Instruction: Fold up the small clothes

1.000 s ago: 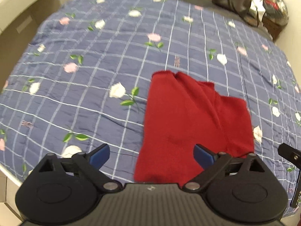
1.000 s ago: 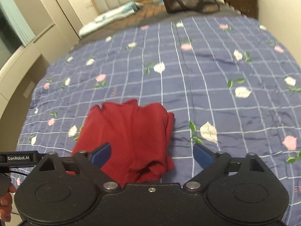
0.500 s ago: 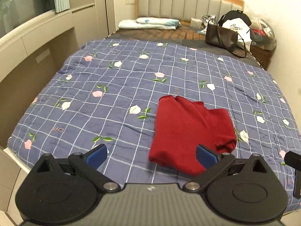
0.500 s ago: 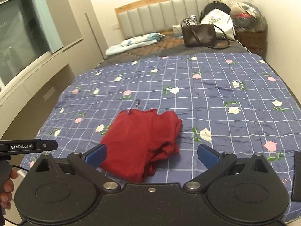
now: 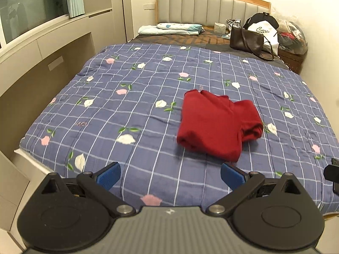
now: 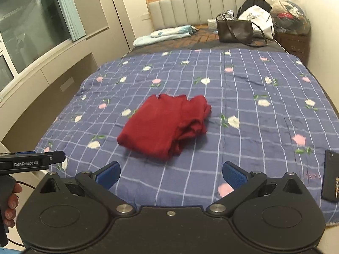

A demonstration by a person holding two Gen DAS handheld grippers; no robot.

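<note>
Red top [image 5: 216, 124] lies folded on the bed, a bit to the right of the middle, on the blue quilt [image 5: 131, 97]. It looks soft and knitted. Its flat side is smooth, and its right end is a thick roll of layers. I think the folding is done, because it sits in a neat bundle and nothing holds it.

On the left, the quilt is thin and puffy, with white lines in squares and small pink and white flowers. It makes a soft, flat place to fold on.

Down low, the left hand-held gripper [image 5: 169, 174] is spread wide and holds nothing. Its fingertips [image 5: 109, 174] have blue, bumpy pads, good for gripping cloth. It hangs near the foot of the bed, apart from the top.

The right hand-held gripper [image 6: 170, 174] is wide too, and empty, and also back from the top. I think both are back so the bundle can rest.

Far right, a dark flat phone [image 6: 331, 177] lies at the quilt's edge. A brown handbag [image 5: 246, 40] stands far back by the headboard [image 5: 203, 10].
</note>
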